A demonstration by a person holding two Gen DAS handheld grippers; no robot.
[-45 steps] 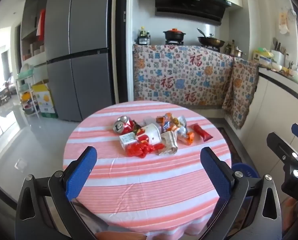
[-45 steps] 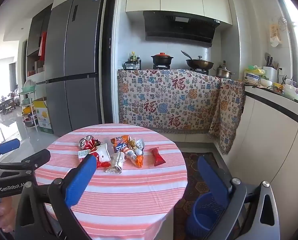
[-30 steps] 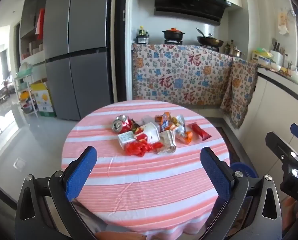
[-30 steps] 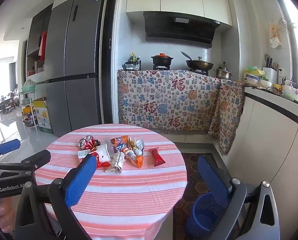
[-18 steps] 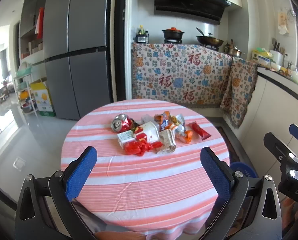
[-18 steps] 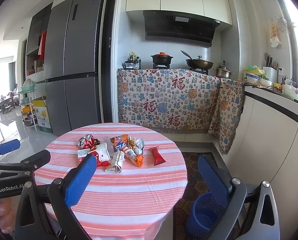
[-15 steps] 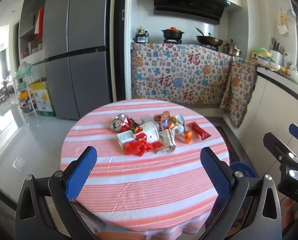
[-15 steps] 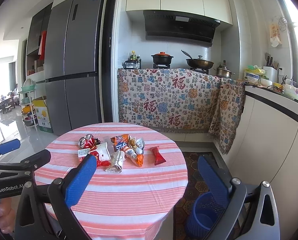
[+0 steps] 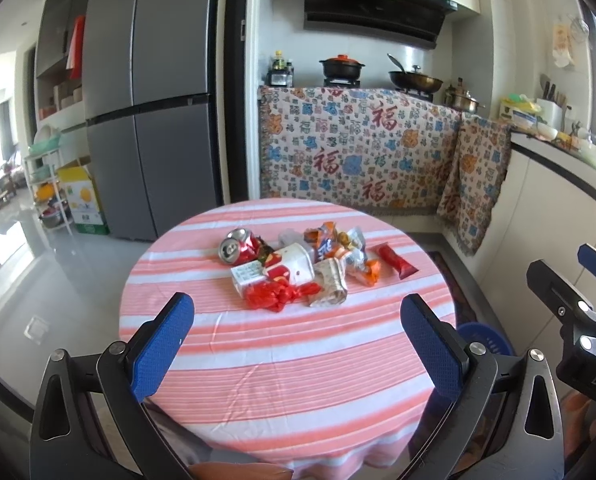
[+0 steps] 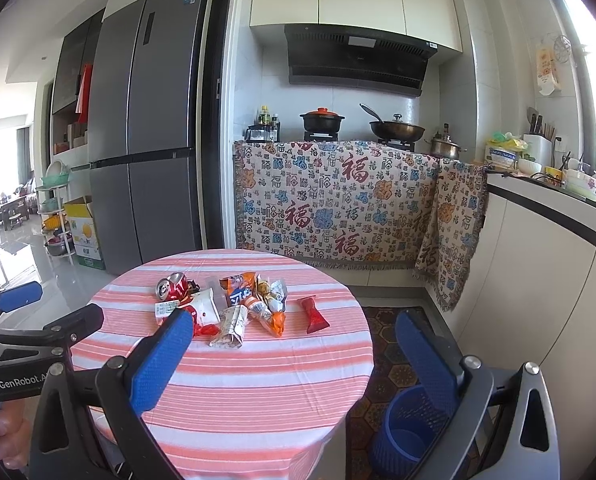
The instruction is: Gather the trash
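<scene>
Trash lies in one heap near the middle of a round table covered in a pink-and-white striped cloth [image 9: 282,364]. Heap contents: crushed red soda can [image 9: 238,245] on the left edge; white paper cup with red print [image 9: 294,266] on its side beside it; crumpled red plastic wrapper [image 9: 280,295] at the near side; grey crumpled paper packet [image 9: 330,282] touching the cup; orange-and-blue snack bags [image 9: 324,238] behind; red sachet [image 9: 396,261] lying apart on the right.

Left gripper [image 9: 298,328]: blue-padded jaws spread wide, holding nothing, hovering above the table's near edge, well short of the heap. Heap sits framed between its fingers.

Right gripper [image 10: 294,344]: jaws likewise wide apart, nothing held, raised off the table's near right side. Its left blue finger pad [image 10: 160,362] overlaps the heap's left part in the right wrist view.

Blue perforated plastic waste basket [image 10: 402,436] stands on the floor by the table's right side, on a patterned mat.

Background: grey multi-door refrigerator [image 10: 146,140], patterned cloth [image 10: 338,204] draped over the stove counter.
</scene>
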